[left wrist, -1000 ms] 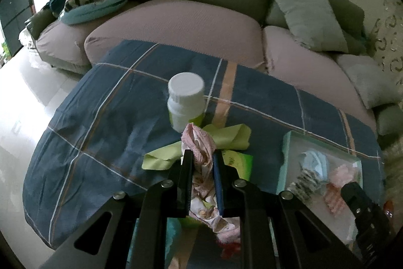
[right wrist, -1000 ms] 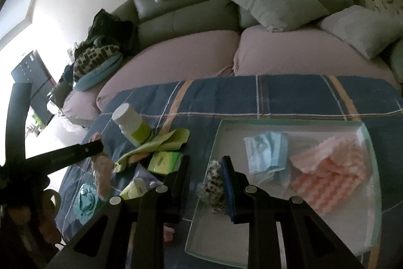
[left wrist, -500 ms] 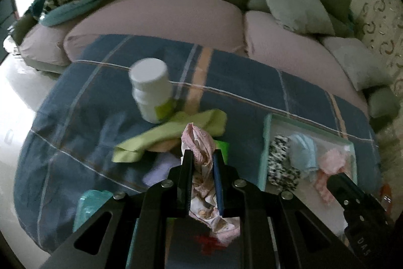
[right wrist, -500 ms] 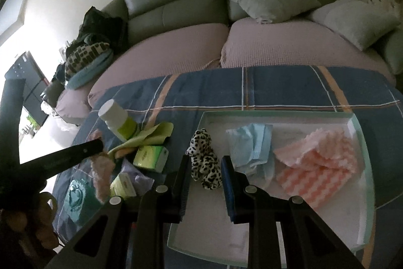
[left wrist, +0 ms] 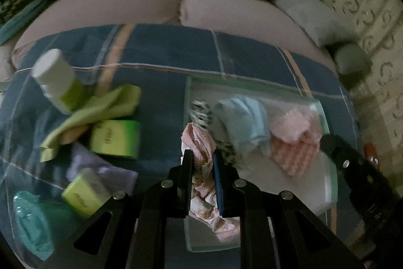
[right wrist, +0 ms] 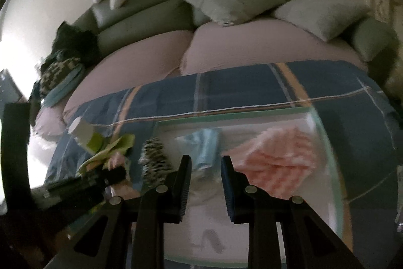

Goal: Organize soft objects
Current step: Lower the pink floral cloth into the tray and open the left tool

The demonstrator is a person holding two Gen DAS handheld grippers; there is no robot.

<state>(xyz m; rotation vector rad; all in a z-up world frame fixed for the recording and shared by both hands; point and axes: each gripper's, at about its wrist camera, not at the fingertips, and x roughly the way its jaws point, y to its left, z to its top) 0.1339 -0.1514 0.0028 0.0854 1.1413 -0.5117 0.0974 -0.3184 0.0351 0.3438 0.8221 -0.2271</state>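
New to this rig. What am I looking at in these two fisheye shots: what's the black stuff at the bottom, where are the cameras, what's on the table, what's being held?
No robot arm here: a person carries a two-finger hand-held gripper in each hand, and each has a fisheye camera looking along its fingers. The black bars at the bottom of each picture are those fingers.

Left view: the left hand-held gripper is shut on a pink patterned cloth, at the near left edge of a pale green tray.

Right view: the right hand-held gripper stands open over the tray with nothing between its fingers.

In the tray lie a leopard-print cloth, a light blue cloth and a pink wavy cloth. On the blue plaid cover beside it: a white-capped bottle, a lime cloth and green boxes.
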